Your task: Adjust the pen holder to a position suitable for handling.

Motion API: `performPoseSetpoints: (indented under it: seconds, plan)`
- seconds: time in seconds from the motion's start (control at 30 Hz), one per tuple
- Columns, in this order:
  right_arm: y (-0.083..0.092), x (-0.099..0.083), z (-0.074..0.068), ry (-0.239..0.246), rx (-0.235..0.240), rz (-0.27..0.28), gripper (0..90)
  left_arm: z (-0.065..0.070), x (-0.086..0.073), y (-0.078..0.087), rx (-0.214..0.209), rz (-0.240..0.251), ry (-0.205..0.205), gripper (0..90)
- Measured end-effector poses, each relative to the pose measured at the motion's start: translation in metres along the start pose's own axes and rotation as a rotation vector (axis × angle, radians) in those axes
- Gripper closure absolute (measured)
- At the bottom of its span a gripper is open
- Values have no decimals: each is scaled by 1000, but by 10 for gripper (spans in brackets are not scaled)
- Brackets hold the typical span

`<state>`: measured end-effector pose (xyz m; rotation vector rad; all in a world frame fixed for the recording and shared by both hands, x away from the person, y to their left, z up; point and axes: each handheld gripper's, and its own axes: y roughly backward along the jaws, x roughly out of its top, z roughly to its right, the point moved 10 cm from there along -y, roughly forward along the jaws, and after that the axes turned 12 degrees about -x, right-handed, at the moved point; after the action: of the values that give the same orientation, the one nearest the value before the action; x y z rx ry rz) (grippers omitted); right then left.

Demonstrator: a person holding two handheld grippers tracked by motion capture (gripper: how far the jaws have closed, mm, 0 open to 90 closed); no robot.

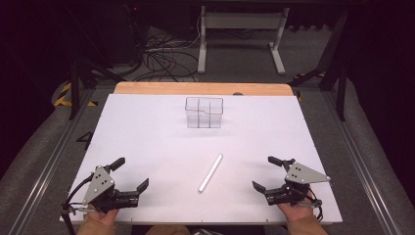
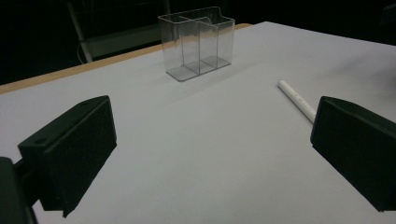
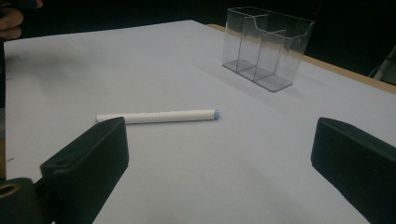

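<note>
A white pen [image 1: 210, 172] lies flat on the white table top [image 1: 147, 127], between the two hands and angled toward the far right. A clear plastic holder with compartments [image 1: 204, 112] stands upright farther back, near the middle. My left gripper [image 1: 131, 174] rests at the near left, jaws wide apart with nothing between them. My right gripper [image 1: 263, 173] sits at the near right, also open and holding nothing. In the left gripper view the pen [image 2: 297, 100] lies ahead to the right and the holder [image 2: 197, 42] stands beyond. In the right gripper view the pen [image 3: 159, 116] lies ahead of the left jaw, with the holder [image 3: 266, 46] behind.
A wooden strip [image 1: 203, 88] edges the far side of the table. Beyond it are a white desk frame [image 1: 240, 36] and tangled cables [image 1: 161, 56] on the floor. Metal rails [image 1: 46, 161] run along both sides.
</note>
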<state>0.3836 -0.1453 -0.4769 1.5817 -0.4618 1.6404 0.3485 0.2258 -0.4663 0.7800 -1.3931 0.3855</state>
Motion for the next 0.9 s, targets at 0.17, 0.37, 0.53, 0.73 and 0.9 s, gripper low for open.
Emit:
performPoseSetpoints:
  seconds: [0.17,0.37,0.53,0.73,0.9]
  plan:
    - [1,4,-2,6,3,-2,74,0,1,0,-2,3,5,10]
    - [1,6,-1,2,7,-7,84,-1,2,1,11,7,6,10]
    - [-5,16,0,21,14,-29,96,-2,2,1,16,-2,-2,10]
    - [-22,34,0,59,71,-90,108,-2,2,2,17,0,-4,10]
    - [-34,47,1,56,88,-109,111,-3,2,2,12,5,8,11]
